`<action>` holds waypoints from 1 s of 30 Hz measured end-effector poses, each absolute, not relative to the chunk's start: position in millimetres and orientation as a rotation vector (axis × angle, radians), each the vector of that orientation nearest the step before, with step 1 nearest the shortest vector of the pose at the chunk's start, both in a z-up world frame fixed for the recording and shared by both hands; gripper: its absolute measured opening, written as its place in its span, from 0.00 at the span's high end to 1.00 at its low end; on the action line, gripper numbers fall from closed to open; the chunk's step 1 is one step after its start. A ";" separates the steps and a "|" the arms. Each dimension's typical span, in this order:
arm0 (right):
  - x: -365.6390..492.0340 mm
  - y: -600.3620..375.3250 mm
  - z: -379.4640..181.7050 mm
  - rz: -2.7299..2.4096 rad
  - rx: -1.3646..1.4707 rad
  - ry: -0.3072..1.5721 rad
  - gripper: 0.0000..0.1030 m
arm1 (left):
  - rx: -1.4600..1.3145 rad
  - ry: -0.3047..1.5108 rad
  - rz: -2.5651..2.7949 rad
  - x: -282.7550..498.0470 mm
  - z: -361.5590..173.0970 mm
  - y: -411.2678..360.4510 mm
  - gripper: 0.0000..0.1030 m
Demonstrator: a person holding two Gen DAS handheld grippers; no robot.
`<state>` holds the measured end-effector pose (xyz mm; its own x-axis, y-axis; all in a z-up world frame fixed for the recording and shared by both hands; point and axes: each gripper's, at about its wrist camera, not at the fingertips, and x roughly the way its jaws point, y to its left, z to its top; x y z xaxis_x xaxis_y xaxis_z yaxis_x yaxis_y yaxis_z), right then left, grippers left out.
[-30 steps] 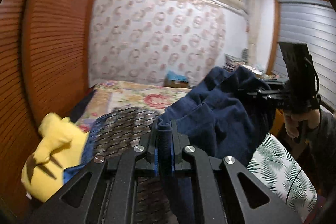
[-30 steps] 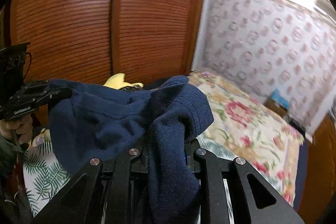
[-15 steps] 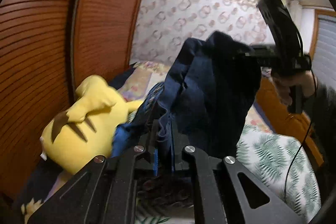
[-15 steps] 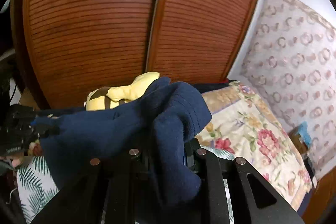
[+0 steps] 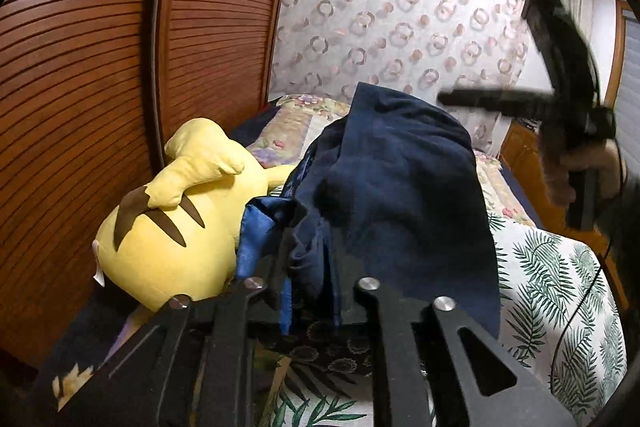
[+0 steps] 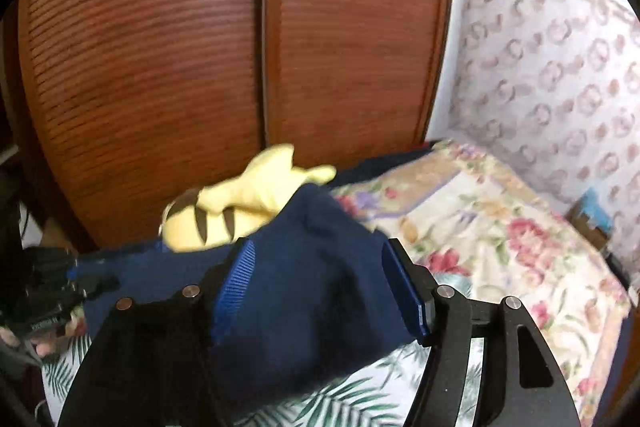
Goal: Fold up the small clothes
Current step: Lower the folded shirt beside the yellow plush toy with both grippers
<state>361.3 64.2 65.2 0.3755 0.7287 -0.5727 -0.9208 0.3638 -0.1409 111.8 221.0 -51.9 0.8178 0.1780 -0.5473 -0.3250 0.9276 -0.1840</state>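
1. Right claw: jaws wide apart, just been opening. Navy garment lies loose between the blue pads, not pinched. From the left wrist cam the right claw is a blurred dark shape w/ no cloth in it.
2. Left claw: jaws have just been opening too, now a bit apart. A bunched fold of the navy garment sits in the gap; pads look slack, so prob. a release, not a grip.
3. Garment location: heaped on the bed, on the leaf-print cover, up against the yellow plush toy, near the wooden slat doors.
4. Progress, my read: cloth laid down, both claws letting go. It's a rumpled mound, no flat folded shape visible yet.
5. Left to do: spread/smooth, make clean folds, set aside. Other clothes to fold: can't tell.
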 end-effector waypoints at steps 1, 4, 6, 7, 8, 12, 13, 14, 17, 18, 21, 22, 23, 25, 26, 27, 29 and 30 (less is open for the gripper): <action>363.9 67.0 56.5 1.106 -0.496 0.477 0.34 | -0.277 0.549 0.268 111.6 -50.9 221.3 0.69; 372.9 83.0 27.8 1.068 -0.543 0.536 0.34 | -0.269 0.528 0.261 107.4 -45.7 220.3 0.55; 385.7 95.3 14.8 1.033 -0.560 0.542 0.29 | -0.246 0.529 0.270 106.6 -42.7 218.4 0.38; 389.9 96.3 11.3 1.031 -0.542 0.548 0.29 | -0.241 0.523 0.271 105.6 -41.5 217.9 0.25; 394.4 96.5 8.6 1.039 -0.507 0.559 0.26 | -0.240 0.512 0.267 103.9 -39.8 217.4 0.22; 405.5 97.3 5.0 1.060 -0.405 0.599 0.19 | -0.235 0.507 0.268 103.2 -36.2 215.9 0.21; 406.5 97.9 2.1 1.051 -0.416 0.594 0.18 | -0.229 0.509 0.265 103.8 -35.7 214.6 0.21; 405.6 98.1 2.2 1.044 -0.426 0.588 0.16 | -0.226 0.510 0.265 104.4 -35.3 213.6 0.21; 401.2 96.7 -3.3 1.040 -0.416 0.566 0.15 | -0.213 0.505 0.265 104.9 -31.8 208.6 0.21; 398.9 96.2 -6.2 1.033 -0.412 0.560 0.15 | -0.210 0.503 0.264 105.0 -30.9 206.6 0.21; 380.0 86.2 -9.1 0.982 -0.433 0.548 0.15 | -0.195 0.505 0.274 104.6 -26.0 200.8 0.21; 371.2 81.7 -6.7 0.958 -0.428 0.545 0.15 | -0.187 0.506 0.278 104.7 -24.3 198.7 0.21; 365.7 80.6 -3.8 0.943 -0.422 0.547 0.15 | -0.173 0.505 0.279 104.0 -22.0 195.4 0.21; 349.4 76.6 2.7 0.930 -0.419 0.544 0.15 | -0.153 0.503 0.280 103.5 -19.1 190.2 0.21; 340.8 71.5 7.6 0.931 -0.409 0.533 0.15 | -0.142 0.505 0.282 103.5 -18.0 186.5 0.21; 331.7 65.7 11.2 0.922 -0.401 0.522 0.14 | -0.130 0.510 0.275 103.7 -17.4 182.3 0.21; 315.9 51.5 17.1 0.904 -0.389 0.514 0.14 | -0.112 0.518 0.260 103.9 -16.7 173.7 0.21; 305.1 40.9 18.4 0.901 -0.379 0.514 0.13 | -0.108 0.520 0.256 103.8 -16.4 171.0 0.21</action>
